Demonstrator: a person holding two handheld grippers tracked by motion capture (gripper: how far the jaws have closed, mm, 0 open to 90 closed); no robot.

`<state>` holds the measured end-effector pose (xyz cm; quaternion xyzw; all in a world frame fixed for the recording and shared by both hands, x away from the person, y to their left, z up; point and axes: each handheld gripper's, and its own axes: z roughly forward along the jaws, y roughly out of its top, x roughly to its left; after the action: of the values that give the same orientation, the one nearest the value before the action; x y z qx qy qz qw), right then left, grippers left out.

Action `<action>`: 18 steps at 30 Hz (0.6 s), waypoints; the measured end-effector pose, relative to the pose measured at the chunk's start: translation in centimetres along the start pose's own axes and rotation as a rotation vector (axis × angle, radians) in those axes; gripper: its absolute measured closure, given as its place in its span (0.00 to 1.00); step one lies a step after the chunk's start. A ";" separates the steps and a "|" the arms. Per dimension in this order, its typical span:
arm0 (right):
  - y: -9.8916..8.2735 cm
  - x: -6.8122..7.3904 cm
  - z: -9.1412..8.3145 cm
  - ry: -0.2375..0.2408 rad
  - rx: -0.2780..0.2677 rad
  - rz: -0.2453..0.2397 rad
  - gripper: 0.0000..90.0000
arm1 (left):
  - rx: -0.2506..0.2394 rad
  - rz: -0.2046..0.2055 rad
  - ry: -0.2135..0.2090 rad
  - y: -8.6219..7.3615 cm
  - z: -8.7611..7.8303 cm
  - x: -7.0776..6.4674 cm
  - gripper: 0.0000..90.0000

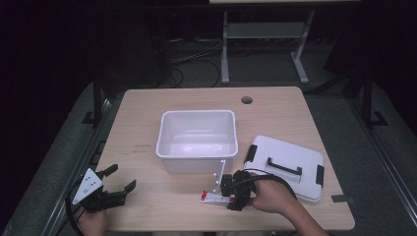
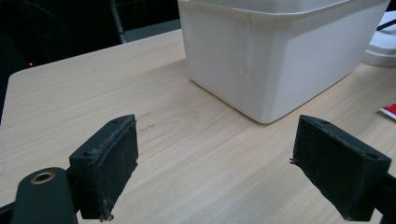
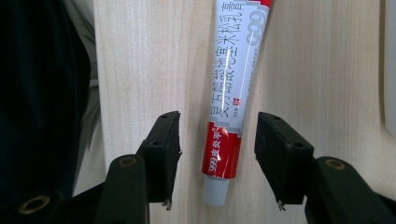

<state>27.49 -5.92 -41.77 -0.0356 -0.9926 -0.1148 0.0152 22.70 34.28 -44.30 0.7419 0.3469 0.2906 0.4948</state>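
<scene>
Tube (image 3: pixel 232 88) lettering reads clearly between right claw (image 3: pixel 218 144) jaws.

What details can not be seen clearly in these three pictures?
- Tube: right gripper view, far end cut off by the top edge; high view, partly hidden behind the right tool.
- Bin: left gripper view, rim and inside cut off by the top edge.
- Lid: high view, near corner hidden by the hand.
- Tube print: too small in the high view.
</scene>
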 end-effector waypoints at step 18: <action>0.9 0.0 1.3 -0.028 0.061 -0.031 0.62 | -0.002 -0.001 0.000 0.0 0.0 0.0 0.15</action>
<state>27.48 -4.79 -42.84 -0.0212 -0.9962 -0.0841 0.0007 22.71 34.33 -44.32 0.7412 0.3472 0.2905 0.4957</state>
